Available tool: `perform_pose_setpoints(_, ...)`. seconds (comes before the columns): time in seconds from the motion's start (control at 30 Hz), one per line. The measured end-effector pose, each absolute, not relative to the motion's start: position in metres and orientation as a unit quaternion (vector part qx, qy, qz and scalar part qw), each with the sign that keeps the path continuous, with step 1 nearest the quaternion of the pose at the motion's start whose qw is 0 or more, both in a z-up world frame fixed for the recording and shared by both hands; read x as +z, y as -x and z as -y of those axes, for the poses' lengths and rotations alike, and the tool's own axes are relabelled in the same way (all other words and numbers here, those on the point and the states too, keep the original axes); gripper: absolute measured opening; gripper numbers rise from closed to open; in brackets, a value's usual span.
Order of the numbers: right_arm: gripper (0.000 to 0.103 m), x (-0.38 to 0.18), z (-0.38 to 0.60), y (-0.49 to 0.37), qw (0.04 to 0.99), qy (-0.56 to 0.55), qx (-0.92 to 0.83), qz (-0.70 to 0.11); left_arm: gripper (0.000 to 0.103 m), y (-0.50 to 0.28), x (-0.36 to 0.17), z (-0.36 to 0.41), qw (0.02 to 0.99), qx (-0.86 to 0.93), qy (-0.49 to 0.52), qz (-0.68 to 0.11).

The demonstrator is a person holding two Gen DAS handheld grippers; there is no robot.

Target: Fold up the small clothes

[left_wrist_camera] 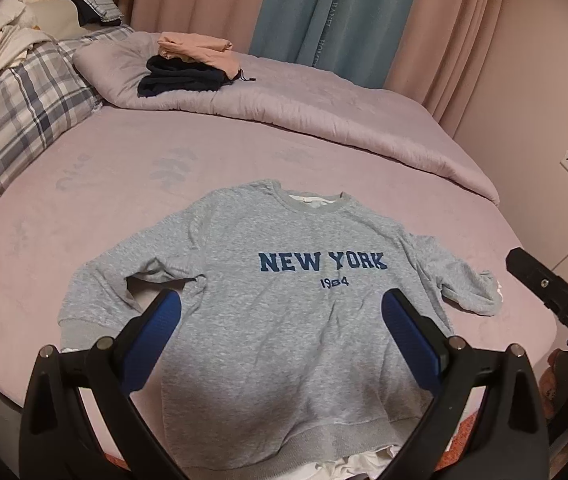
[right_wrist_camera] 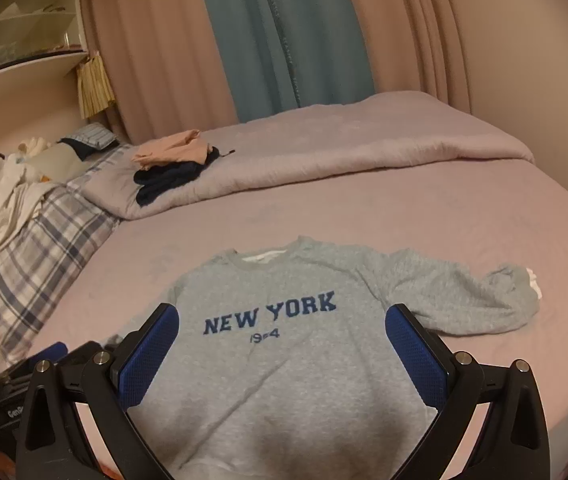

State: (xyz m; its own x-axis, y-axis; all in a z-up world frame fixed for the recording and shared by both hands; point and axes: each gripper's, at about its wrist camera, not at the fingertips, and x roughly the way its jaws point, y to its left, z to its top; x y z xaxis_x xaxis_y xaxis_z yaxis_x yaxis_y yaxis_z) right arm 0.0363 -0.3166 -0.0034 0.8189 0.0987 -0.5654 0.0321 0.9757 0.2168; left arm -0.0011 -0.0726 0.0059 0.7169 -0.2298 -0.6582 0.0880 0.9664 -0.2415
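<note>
A grey sweatshirt [left_wrist_camera: 276, 280] with blue "NEW YORK 1984" lettering lies flat and face up on the pink bed, collar away from me, hem at the near edge. It also shows in the right wrist view [right_wrist_camera: 296, 344]. Its left sleeve [left_wrist_camera: 96, 296] bends down along the body. Its right sleeve [right_wrist_camera: 468, 300] stretches out sideways. My left gripper [left_wrist_camera: 282, 304] is open and empty, held above the lower chest. My right gripper [right_wrist_camera: 282, 316] is open and empty above the same area; part of its body [left_wrist_camera: 556, 296] shows at the right in the left wrist view.
A folded pile of dark and peach clothes [left_wrist_camera: 188, 68] sits on the rolled lilac duvet [left_wrist_camera: 304, 112] at the back. A plaid pillow [left_wrist_camera: 16, 108] and white clothes [right_wrist_camera: 4, 204] lie at the left. Curtains [right_wrist_camera: 276, 36] hang behind. White cloth [left_wrist_camera: 360, 464] shows under the hem.
</note>
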Motion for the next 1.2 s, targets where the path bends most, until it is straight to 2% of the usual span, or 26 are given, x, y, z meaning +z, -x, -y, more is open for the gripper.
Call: perform_pose_setpoints(1.2, 0.103, -0.016, 0.319, -0.032, 0.943, -0.108, 0.015, -0.315, 0.1, -0.001, -0.017, 0.045, 0.903, -0.072, 0.128, -0.403)
